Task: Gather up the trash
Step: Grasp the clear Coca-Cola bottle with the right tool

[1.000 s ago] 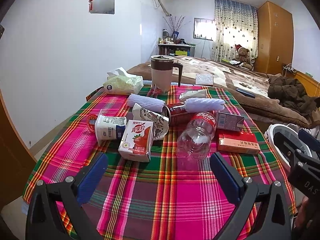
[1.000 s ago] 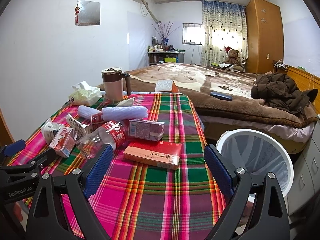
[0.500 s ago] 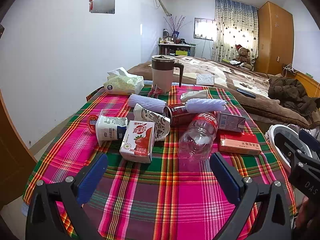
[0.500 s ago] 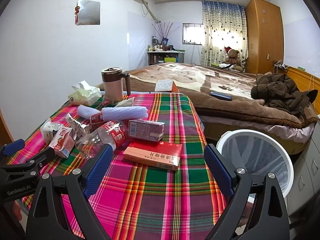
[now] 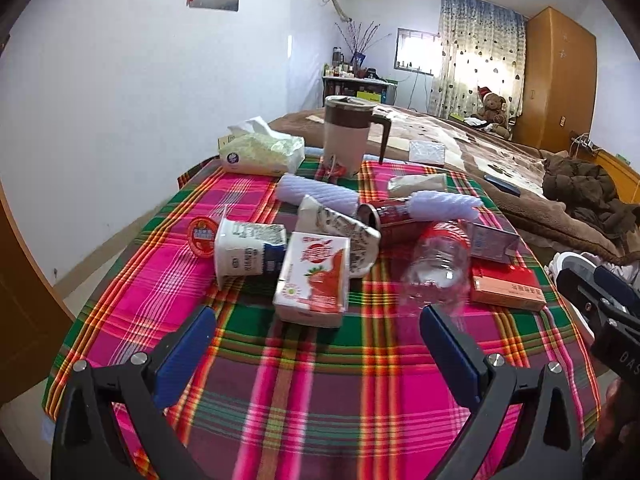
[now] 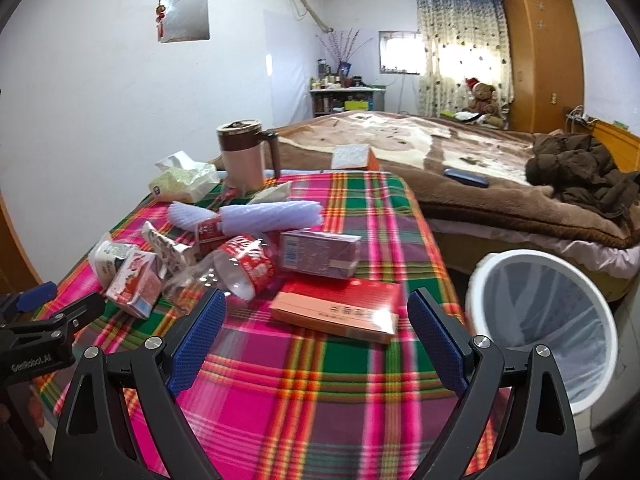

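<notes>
A litter of trash lies bunched toward the far half of a table draped in a pink, green and red plaid cloth [image 5: 312, 384]. Nearest the left gripper [image 5: 316, 344], whose blue-padded fingers stand spread wide and hold nothing, is a strawberry milk carton [image 5: 314, 280], white with a red fruit print, lying on its back. To its left a white yogurt cup [image 5: 244, 252] is tipped on its side with its foil lid peeled, and a crumpled patterned paper cup [image 5: 344, 232] rests behind the carton. A clear plastic bottle [image 6: 236, 268] with a red label lies on its side, touching a small purple box [image 6: 318, 252]; just in front of that box is a flat red box [image 6: 340, 308]. The right gripper [image 6: 316, 340] hangs over bare cloth before the red box, its fingers also parted and empty. Beside the table's right edge stands a white bin [image 6: 540, 320] with a pale liner.
</notes>
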Action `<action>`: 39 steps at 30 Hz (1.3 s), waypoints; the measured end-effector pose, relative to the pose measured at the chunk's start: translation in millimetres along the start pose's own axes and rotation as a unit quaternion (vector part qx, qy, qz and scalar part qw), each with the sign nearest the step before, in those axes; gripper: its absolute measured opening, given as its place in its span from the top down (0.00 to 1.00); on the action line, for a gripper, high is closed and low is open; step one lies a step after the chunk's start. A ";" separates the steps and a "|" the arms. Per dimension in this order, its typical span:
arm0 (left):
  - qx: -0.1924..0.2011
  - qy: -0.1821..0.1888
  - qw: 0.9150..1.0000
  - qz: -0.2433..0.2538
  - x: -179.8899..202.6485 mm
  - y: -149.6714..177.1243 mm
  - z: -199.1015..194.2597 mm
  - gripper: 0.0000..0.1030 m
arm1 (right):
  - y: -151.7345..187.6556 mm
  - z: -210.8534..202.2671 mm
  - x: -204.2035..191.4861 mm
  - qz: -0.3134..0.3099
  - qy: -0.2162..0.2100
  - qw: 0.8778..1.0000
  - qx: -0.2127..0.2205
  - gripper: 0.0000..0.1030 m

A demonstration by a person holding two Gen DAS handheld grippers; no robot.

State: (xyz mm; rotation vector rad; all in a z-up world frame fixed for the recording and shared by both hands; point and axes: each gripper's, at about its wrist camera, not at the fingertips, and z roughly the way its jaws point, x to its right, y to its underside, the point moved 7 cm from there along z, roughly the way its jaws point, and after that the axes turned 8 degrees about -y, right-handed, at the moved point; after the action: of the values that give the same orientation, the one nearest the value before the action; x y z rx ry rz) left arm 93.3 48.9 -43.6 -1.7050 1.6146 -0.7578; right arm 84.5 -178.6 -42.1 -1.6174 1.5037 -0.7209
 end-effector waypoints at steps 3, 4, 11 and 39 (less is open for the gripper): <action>-0.007 0.005 1.000 -0.012 -10.1 -4.5 8.9 0.00 | -3.3 8.9 -7.2 0.000 -0.011 1.000 -0.003 0.09; -0.012 0.004 1.000 -0.012 -13.3 -6.4 12.5 0.00 | -4.9 12.4 -9.2 0.000 -0.015 1.000 -0.005 0.09; -0.024 -0.006 1.000 0.000 -30.6 -16.6 40.2 0.00 | -11.9 35.2 -25.0 0.009 -0.038 0.999 -0.017 0.09; -0.073 0.071 0.992 0.073 -56.6 -42.4 117.6 0.00 | 8.1 92.3 -60.8 0.010 -0.052 0.991 -0.126 0.22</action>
State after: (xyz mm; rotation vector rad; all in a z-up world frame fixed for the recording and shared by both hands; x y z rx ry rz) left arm 207.9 114.8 -80.5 -1.6422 1.9116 -0.7181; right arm 149.3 -102.8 -90.4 -1.7943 1.5823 -0.4403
